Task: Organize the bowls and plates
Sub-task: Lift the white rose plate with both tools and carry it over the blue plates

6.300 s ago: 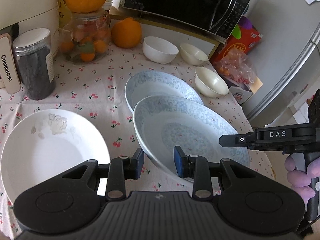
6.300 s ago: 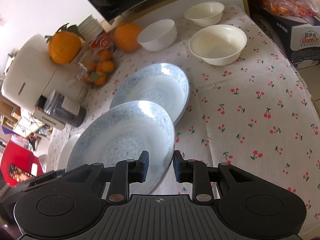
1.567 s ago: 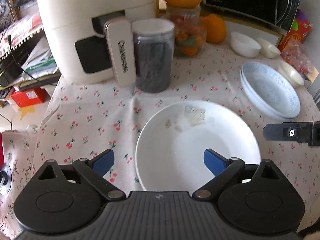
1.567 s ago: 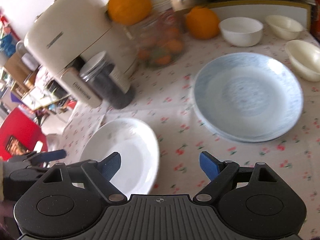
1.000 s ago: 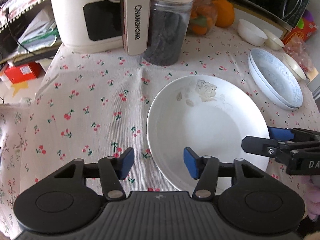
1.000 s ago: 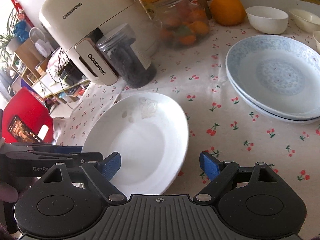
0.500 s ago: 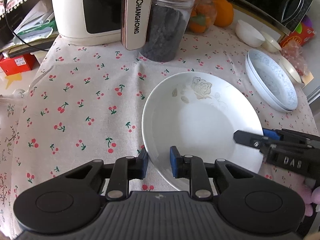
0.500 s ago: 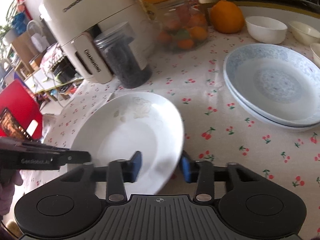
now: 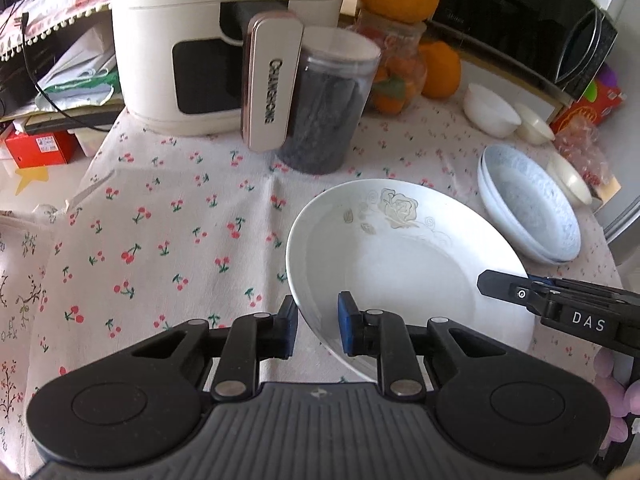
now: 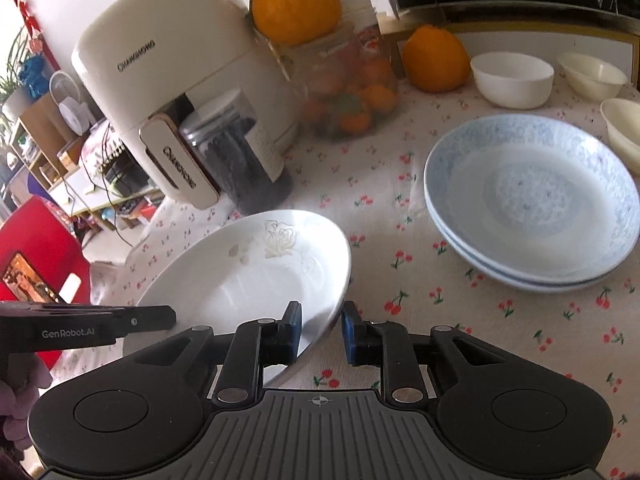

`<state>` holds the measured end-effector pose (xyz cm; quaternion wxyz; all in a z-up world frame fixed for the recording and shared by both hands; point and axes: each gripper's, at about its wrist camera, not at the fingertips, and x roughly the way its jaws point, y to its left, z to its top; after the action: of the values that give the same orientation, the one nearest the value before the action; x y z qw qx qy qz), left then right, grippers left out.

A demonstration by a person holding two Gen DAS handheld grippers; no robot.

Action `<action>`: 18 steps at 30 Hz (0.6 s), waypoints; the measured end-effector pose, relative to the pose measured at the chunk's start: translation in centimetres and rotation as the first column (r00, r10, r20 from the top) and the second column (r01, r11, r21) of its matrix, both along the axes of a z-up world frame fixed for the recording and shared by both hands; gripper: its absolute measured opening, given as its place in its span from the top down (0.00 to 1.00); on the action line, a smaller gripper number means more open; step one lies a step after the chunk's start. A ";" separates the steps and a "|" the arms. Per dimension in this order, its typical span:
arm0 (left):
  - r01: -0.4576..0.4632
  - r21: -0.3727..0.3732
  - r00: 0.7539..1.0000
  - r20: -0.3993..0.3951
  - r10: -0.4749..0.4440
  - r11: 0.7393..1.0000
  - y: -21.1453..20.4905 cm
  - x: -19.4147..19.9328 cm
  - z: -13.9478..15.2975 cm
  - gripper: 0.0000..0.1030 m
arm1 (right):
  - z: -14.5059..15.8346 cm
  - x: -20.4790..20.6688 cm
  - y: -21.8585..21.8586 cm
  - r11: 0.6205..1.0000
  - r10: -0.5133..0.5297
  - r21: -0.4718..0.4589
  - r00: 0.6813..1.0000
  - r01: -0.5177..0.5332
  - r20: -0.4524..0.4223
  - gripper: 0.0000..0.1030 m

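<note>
Left gripper (image 9: 317, 330): blue pads clamped on the near left rim of the white plate (image 9: 404, 264), a glossy, shallow, round dish with a faint embossed rose. Right gripper (image 10: 320, 334): jaws closing on the same plate's opposite rim, which sits between the pads. The plate lies over the cherry-print cloth (image 9: 160, 240), near a cream appliance (image 9: 208, 40) and a dark-filled clear jar (image 9: 328, 112). Two stacked blue-patterned plates (image 10: 536, 204) sit apart, with small round bowls (image 10: 512, 78) behind.

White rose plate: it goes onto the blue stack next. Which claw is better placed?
Likely right: the right claw, jaws closing with the rim of the white plate between them, is nearer the blue plates; the left claw grips the far side.
</note>
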<state>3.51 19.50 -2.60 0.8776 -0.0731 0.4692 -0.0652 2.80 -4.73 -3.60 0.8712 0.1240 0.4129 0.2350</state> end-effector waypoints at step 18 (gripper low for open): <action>0.031 -0.028 0.997 0.066 -0.029 0.999 -3.7 1.3 1.9 0.82 | 2.0 1.7 -4.3 0.995 -0.086 0.050 0.996 0.085 0.032 0.79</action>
<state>4.78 15.82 -0.66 0.8903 -0.0765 0.4403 -0.0876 4.48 -9.01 -1.59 0.8841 0.1585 0.3864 0.2095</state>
